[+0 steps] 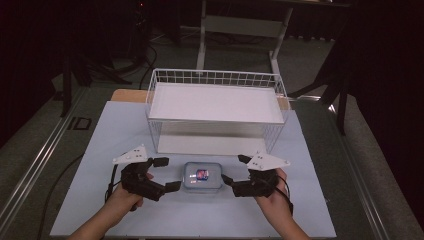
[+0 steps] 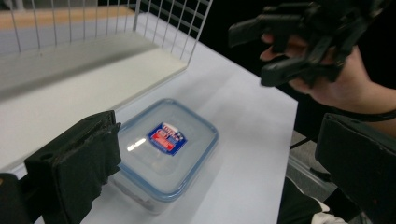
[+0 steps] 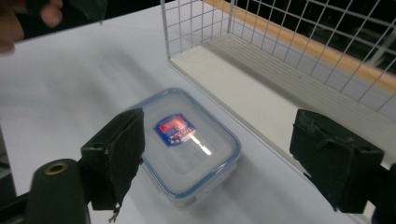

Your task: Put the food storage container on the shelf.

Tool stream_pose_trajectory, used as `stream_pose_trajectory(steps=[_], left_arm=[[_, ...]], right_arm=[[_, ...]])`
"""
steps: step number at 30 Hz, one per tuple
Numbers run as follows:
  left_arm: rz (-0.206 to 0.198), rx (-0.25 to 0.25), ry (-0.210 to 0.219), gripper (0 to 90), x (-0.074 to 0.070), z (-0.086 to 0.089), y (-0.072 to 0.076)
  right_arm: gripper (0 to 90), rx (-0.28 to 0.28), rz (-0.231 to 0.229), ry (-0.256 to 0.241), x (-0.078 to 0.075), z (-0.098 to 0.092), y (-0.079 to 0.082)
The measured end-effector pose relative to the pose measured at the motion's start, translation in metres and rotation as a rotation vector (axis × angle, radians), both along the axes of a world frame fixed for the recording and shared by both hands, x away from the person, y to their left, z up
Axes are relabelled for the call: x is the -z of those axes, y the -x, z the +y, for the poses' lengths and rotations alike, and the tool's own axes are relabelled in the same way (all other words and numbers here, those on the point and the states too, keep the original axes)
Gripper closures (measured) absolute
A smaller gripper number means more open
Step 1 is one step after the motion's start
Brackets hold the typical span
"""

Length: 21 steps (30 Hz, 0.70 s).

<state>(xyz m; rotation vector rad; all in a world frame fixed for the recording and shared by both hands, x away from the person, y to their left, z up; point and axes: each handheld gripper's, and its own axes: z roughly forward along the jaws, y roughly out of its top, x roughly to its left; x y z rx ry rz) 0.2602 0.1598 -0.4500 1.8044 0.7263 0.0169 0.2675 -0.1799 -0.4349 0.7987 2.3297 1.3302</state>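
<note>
From the high view, the lidded container [image 1: 202, 177] lay on the tabletop [image 1: 125, 130] between my left hand-held gripper [image 1: 165, 174] and right hand-held gripper [image 1: 233, 171], long axis crosswise, both about equally near. In the left gripper view, jaws gaped, box ahead. In the right gripper view, the same, wire basket [image 3: 289, 60] beyond.
</note>
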Motion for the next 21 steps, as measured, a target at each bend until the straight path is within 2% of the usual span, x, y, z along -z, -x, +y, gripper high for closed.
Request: stream_pose_trajectory(steps=[1,2,4,6,7,9,10,11,12,13,15,16,18,19,21], left_arm=[[0.000,0.000,0.000,0.8,0.000,0.000,0.000],[0.024,-0.017,-0.018,0.8,0.005,-0.005,-0.006],[0.035,-0.027,-0.027,0.9,0.006,-0.006,-0.008],[0.049,-0.043,-0.056,0.9,0.010,-0.009,-0.012],[0.063,-0.048,-0.060,0.9,0.012,-0.010,-0.015],[0.079,-0.055,-0.064,0.9,0.017,-0.012,-0.018],[0.097,-0.058,-0.061,1.0,0.019,-0.014,-0.020],[0.100,-0.067,-0.057,1.0,0.021,-0.015,-0.021],[0.097,-0.073,-0.056,1.0,0.023,-0.017,-0.021],[0.097,-0.072,-0.063,1.0,0.026,-0.018,-0.022],[0.119,-0.102,-0.083,0.9,0.032,-0.022,-0.024],[0.143,-0.113,-0.085,0.9,0.036,-0.024,-0.026],[0.203,-0.146,-0.091,1.0,0.044,-0.026,-0.030],[0.239,-0.145,-0.080,1.0,0.049,-0.025,-0.033],[0.301,-0.165,-0.056,1.1,0.057,-0.025,-0.037]], right_arm=[[16.6,0.010,0.007,-0.005,0.000,0.000,-0.002],[12.9,0.021,0.023,-0.016,0.001,0.001,-0.006],[13.0,0.042,0.040,-0.015,0.003,0.001,-0.008],[12.9,0.049,0.100,-0.042,0.008,0.000,-0.014],[12.9,0.049,0.100,-0.042,0.008,0.000,-0.014],[12.6,0.047,0.141,-0.040,0.013,0.000,-0.019],[12.0,0.071,0.186,-0.050,0.018,0.000,-0.024],[12.1,0.087,0.207,-0.051,0.021,0.000,-0.027],[12.1,0.087,0.207,-0.051,0.021,0.000,-0.027],[11.7,0.104,0.249,-0.063,0.026,0.001,-0.031],[11.6,0.139,0.284,-0.077,0.031,0.002,-0.034],[11.6,0.139,0.284,-0.077,0.031,0.002,-0.034],[11.7,0.164,0.333,-0.072,0.036,0.005,-0.037],[12.0,0.160,0.412,-0.097,0.043,0.007,-0.042],[14.3,0.167,0.488,-0.132,0.049,0.006,-0.047]])
